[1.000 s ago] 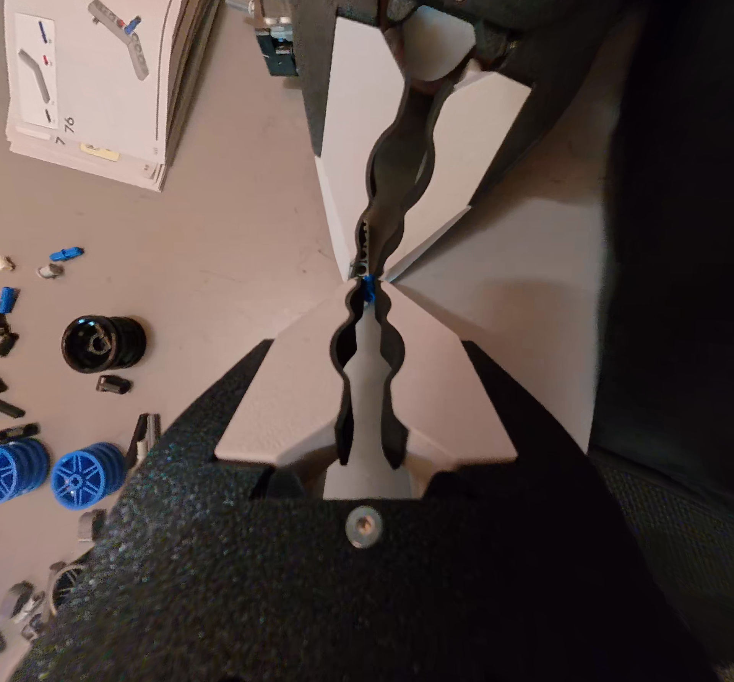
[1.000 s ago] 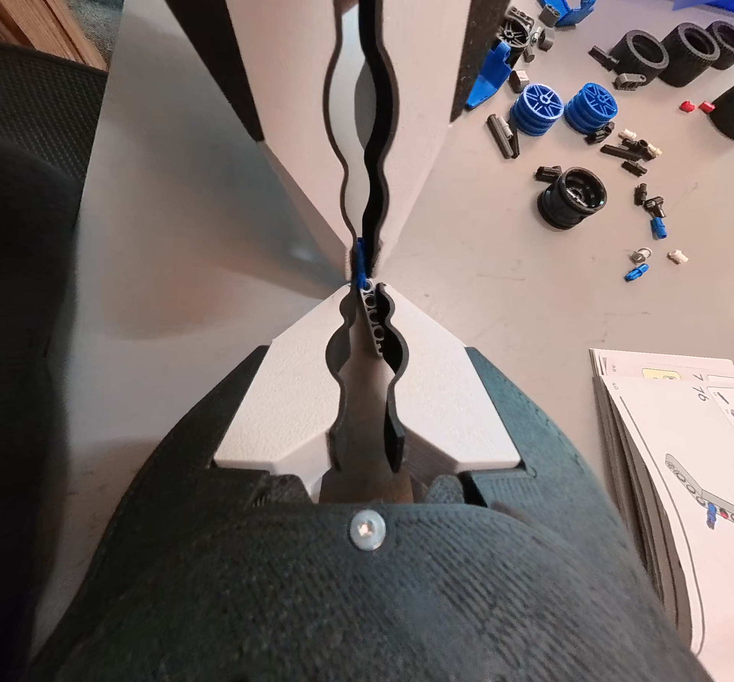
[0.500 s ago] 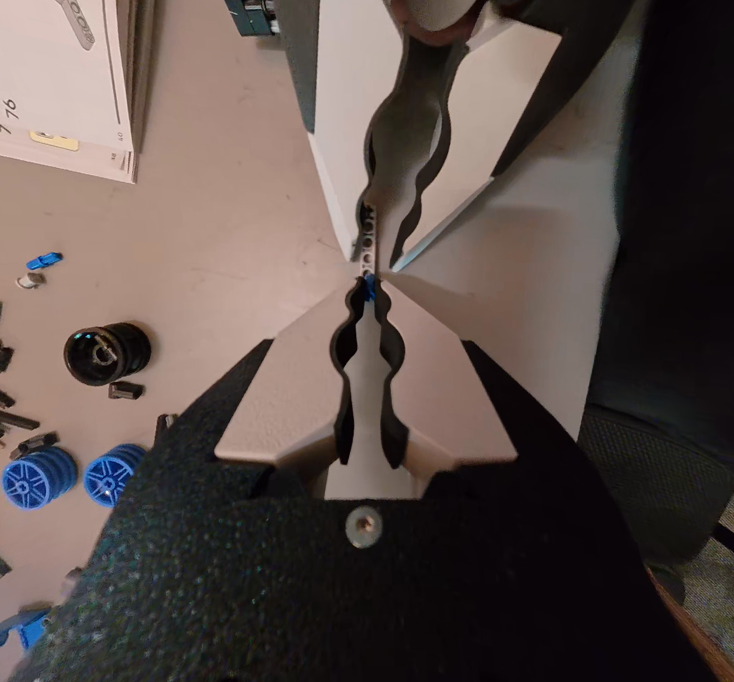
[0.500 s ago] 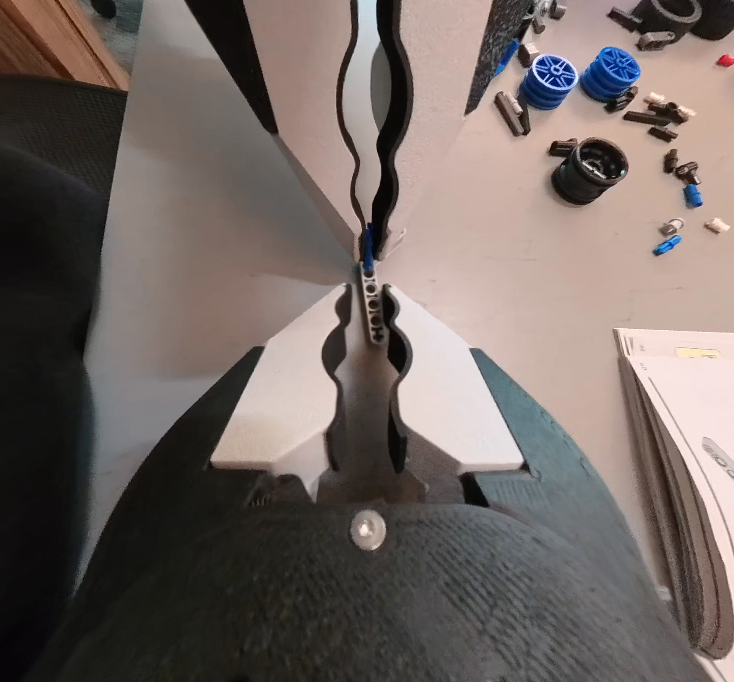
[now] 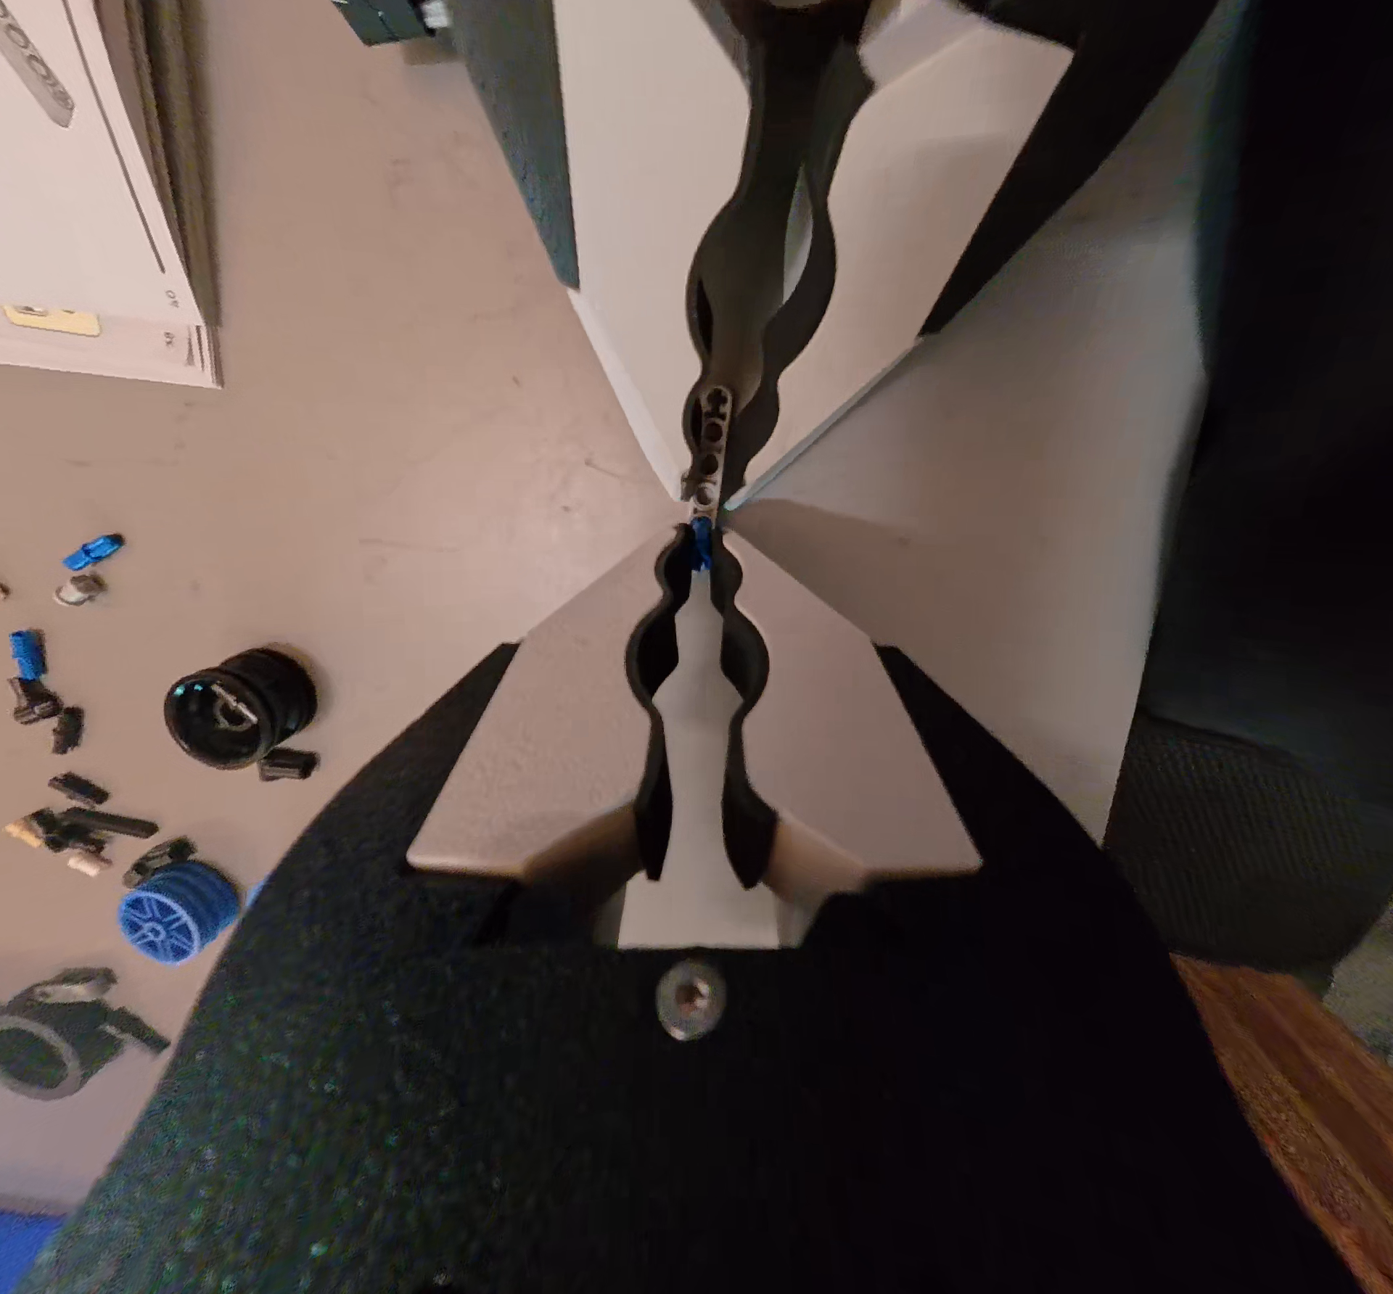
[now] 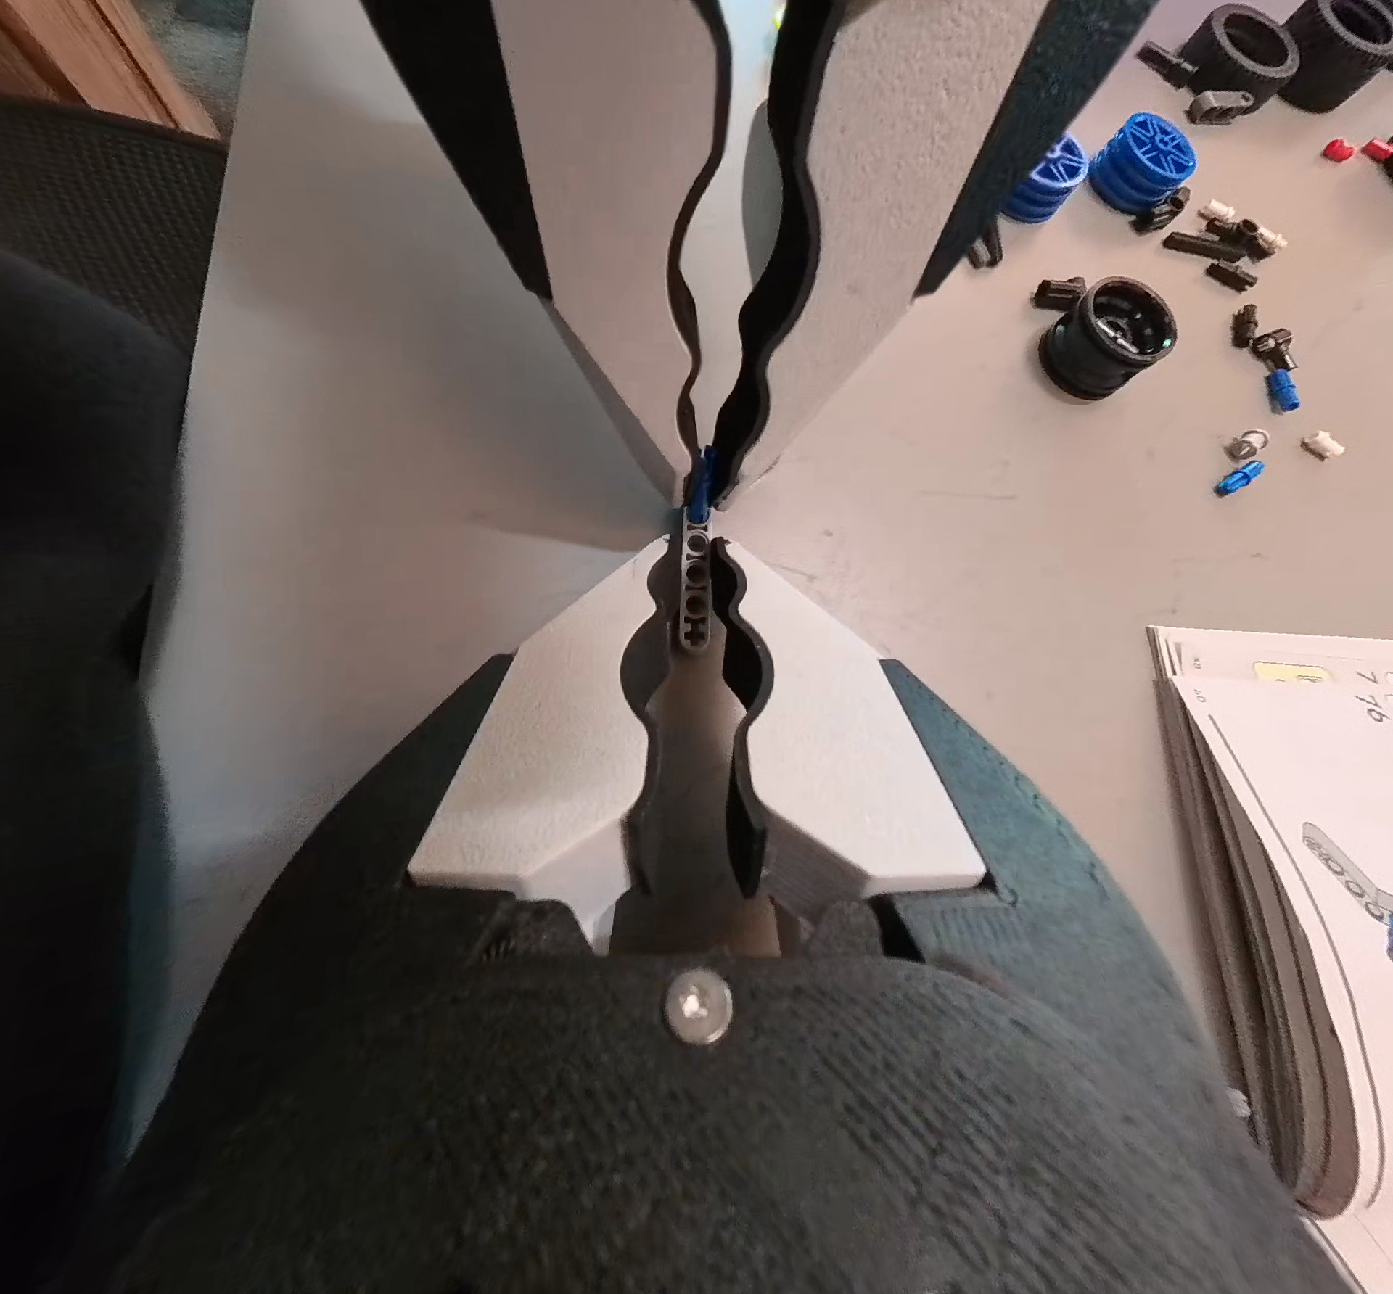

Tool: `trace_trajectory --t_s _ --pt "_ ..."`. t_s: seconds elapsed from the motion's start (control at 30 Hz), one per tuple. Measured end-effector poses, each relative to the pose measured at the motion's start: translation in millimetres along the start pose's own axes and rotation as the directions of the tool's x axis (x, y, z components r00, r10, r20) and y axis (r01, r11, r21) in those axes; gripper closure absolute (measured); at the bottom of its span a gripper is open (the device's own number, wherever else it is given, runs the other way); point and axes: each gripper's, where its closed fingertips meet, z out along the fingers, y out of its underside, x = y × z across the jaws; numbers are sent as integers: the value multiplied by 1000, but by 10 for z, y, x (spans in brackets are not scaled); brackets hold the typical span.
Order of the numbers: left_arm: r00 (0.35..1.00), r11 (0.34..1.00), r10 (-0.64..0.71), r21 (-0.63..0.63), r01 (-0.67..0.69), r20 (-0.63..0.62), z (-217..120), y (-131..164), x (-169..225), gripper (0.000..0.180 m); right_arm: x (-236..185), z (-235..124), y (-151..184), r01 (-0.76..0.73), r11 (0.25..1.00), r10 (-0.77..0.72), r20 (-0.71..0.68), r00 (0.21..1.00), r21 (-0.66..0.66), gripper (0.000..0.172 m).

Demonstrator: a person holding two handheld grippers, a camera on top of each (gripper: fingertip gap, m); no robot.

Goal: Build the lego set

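In the left wrist view my left gripper (image 5: 701, 551) is shut on a small blue pin (image 5: 701, 542) at its fingertips. My right gripper (image 5: 712, 482) reaches in from above, tip to tip with it. In the right wrist view my right gripper (image 6: 697, 564) is shut on a thin grey beam with holes (image 6: 693, 598), which lies lengthwise between its pads with its holes facing the camera. The beam also shows in the left wrist view (image 5: 714, 440). The left gripper (image 6: 705, 482) comes from above with the blue pin (image 6: 701, 485). The pin's tip meets the beam's end hole. Both grippers hover above the table (image 6: 942, 504).
An open instruction booklet (image 5: 75, 165) lies to one side, also in the right wrist view (image 6: 1281, 843). Loose parts lie on the table: a black wheel hub (image 6: 1108, 338), blue wheels (image 6: 1142, 157), black tyres (image 6: 1244, 44), small pins (image 6: 1236, 478). A black chair (image 6: 98, 218) stands at the table's edge. The tips of both grippers are at nearly the same place.
The right pads stood slack around the grey beam half a second ago and have come together on it again. Both grippers shifted over the table; the blue pin stays at the beam's end.
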Motion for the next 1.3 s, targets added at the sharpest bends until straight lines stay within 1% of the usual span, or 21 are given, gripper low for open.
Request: trace_trajectory --t_s 0.17,0.33,0.43,0.53,0.7,0.83,1.0,1.2,1.23,1.3 --pt "999 999 43 -13 -44 -24 6 -21 12 180 -9 -19 15 0 1000 0 2 1000 1 166" --pt "995 996 86 -25 -88 -44 22 -58 27 180 -25 -71 45 34 999 -34 0 999 6 166" --pt "991 991 119 -45 -122 -60 21 -56 27 179 -31 -106 74 16 1000 -16 27 1000 8 166" --pt "986 985 158 -65 -161 -60 22 -62 27 179 -37 -151 119 -40 999 39 66 997 2 167" --pt "975 974 211 -67 -216 -66 25 -76 33 179 -50 -160 128 -22 1000 21 60 998 4 166" --pt "938 936 341 -68 -345 -53 38 -121 41 179 -61 -199 158 -29 1000 29 52 998 2 166" --pt "882 880 465 -75 -470 -77 56 -180 53 180 -95 -253 196 18 1000 -19 62 998 10 165" --pt "828 823 553 -99 -560 -93 79 -254 71 180 -92 -320 247 52 999 -52 52 997 15 165" --pt "827 820 554 -107 -562 -97 80 -255 72 180 -83 -333 259 56 998 -57 47 997 16 164" --pt "828 819 551 -127 -560 -101 80 -255 71 180 -49 -363 277 60 998 -61 27 998 21 157"
